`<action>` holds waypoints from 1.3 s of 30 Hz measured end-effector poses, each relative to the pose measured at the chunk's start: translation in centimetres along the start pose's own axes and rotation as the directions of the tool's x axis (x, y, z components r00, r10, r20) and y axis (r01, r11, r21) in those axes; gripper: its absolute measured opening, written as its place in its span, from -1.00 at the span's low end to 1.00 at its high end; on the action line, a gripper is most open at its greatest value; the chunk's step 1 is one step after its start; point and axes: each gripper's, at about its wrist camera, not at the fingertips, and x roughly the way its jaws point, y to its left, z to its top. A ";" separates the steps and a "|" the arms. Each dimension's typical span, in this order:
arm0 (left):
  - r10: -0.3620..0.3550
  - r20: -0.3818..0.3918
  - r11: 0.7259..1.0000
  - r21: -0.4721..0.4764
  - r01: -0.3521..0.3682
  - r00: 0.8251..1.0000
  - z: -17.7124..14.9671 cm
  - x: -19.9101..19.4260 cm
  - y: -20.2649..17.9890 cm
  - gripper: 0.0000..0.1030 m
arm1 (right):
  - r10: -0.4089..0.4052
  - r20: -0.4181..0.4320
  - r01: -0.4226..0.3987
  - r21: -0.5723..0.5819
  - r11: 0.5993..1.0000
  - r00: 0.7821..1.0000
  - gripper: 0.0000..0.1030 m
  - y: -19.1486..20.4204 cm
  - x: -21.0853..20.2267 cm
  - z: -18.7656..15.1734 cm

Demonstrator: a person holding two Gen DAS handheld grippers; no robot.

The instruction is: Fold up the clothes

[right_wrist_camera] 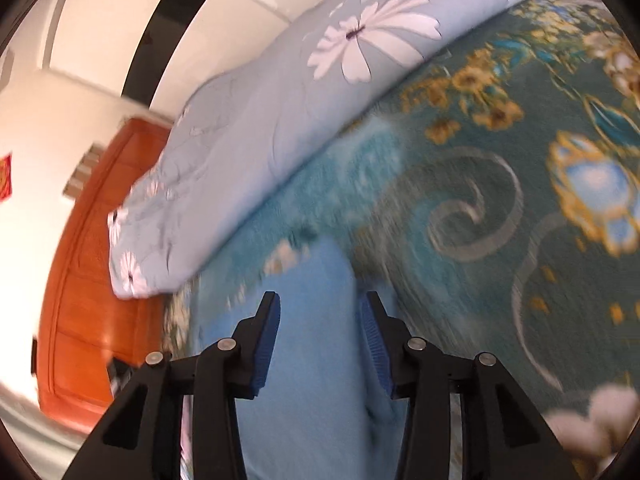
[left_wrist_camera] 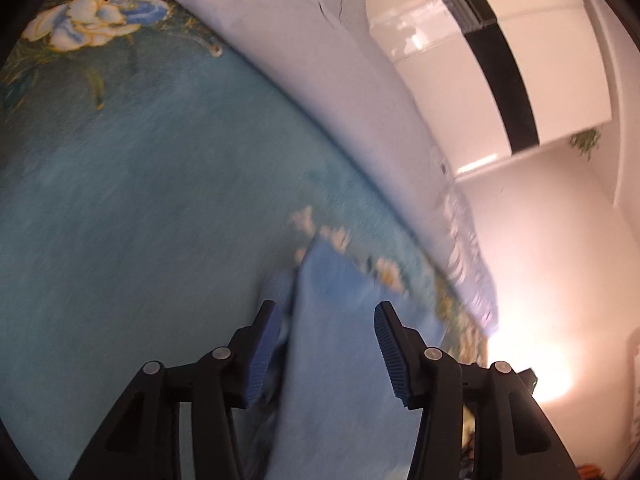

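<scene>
A light blue garment (left_wrist_camera: 344,360) lies on a teal flowered blanket (left_wrist_camera: 140,200). In the left wrist view my left gripper (left_wrist_camera: 326,316) is open, its blue pads either side of the cloth, which runs up between them to a corner. In the right wrist view the same blue garment (right_wrist_camera: 316,360) fills the gap of my right gripper (right_wrist_camera: 318,304), which is also open, with the cloth between the pads. I cannot tell whether either pad touches the cloth. Both views are motion-blurred.
A pale grey quilt with white daisies (right_wrist_camera: 280,100) lies rolled along the far edge of the blanket (right_wrist_camera: 500,200) and shows in the left wrist view (left_wrist_camera: 340,80) too. An orange wooden door (right_wrist_camera: 92,280) and white walls stand beyond.
</scene>
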 end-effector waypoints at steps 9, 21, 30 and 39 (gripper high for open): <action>0.037 -0.131 0.998 0.057 -0.030 0.991 -7.9 -1.0 2.7 0.20 | 0.088 -0.103 -0.079 0.086 0.993 0.991 -0.14 -5.1 -2.4 -9.6; -0.018 -0.112 0.999 -0.039 0.014 0.994 -8.3 0.4 2.3 -0.20 | 0.168 -0.046 -0.161 0.130 0.978 0.985 -0.28 -2.8 0.8 -10.5; -0.062 -0.029 0.995 -0.082 0.059 0.998 -10.3 -2.7 1.9 -0.73 | 0.155 -0.013 -0.149 0.206 0.967 0.988 -0.84 -2.6 -0.8 -11.7; -0.083 -0.097 0.996 -0.031 0.081 0.992 -18.4 -8.1 2.0 -0.73 | 0.175 -0.016 -0.169 0.191 0.967 0.984 -0.84 -3.1 -6.5 -17.7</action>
